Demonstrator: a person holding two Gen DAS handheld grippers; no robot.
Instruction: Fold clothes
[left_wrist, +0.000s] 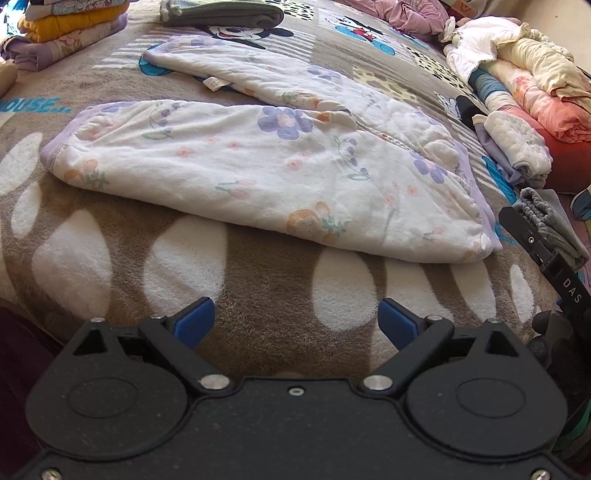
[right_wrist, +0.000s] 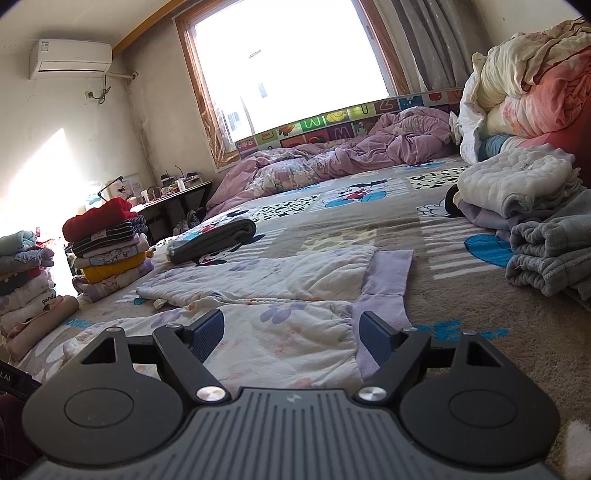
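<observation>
White floral trousers with lilac trim (left_wrist: 258, 166) lie spread on the cartoon-print blanket (left_wrist: 258, 288), both legs pointing left, waistband at the right. In the left wrist view my left gripper (left_wrist: 296, 321) is open just short of the near leg's edge, nothing between its blue pads (left_wrist: 195, 321). In the right wrist view the same trousers (right_wrist: 280, 325) lie under and ahead of my right gripper (right_wrist: 293, 336), which is open over the waist end with its fingers apart and empty. Part of the right gripper's black body (left_wrist: 546, 258) shows at the right edge of the left wrist view.
Stacks of folded clothes (right_wrist: 107, 243) stand at the bed's left edge. A folded dark grey garment (right_wrist: 214, 240) lies farther up the bed. Grey folded items (right_wrist: 550, 254), a white quilted piece (right_wrist: 517, 181) and piled bedding (right_wrist: 524, 92) sit at the right. A crumpled lilac duvet (right_wrist: 332, 155) lies under the window.
</observation>
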